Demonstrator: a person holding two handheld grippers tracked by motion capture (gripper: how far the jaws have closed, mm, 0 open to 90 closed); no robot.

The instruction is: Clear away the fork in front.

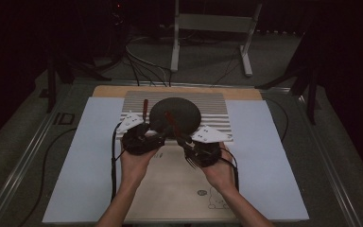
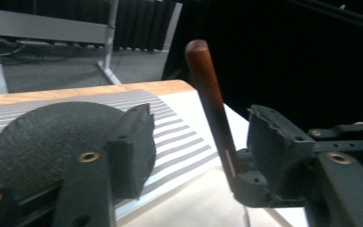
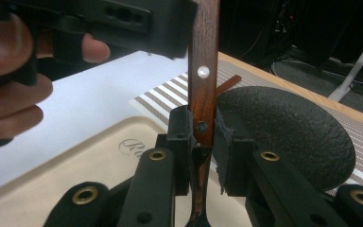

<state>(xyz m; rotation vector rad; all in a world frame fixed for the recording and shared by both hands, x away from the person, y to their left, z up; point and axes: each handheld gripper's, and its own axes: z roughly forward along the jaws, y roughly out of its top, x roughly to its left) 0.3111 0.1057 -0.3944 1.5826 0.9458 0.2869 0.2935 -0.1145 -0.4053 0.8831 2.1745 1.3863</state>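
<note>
Fork (image 3: pixel 203 94), stiff, light, with a smooth wooden handle, is clamped mid-handle by the right tongs (image 3: pixel 202 137); left tongs (image 2: pixel 194 142) stand half-open, gripping nothing.

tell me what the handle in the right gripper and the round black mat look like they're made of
The handle looks like reddish-brown wood with a smooth, slightly glossy finish: grain streaks and a small metal rivet show. The round mat is matte black with a pebbled, leather-like grain; whether it is leather, rubber or felted fibre can't be settled. The right gripper clamps the handle.
</note>
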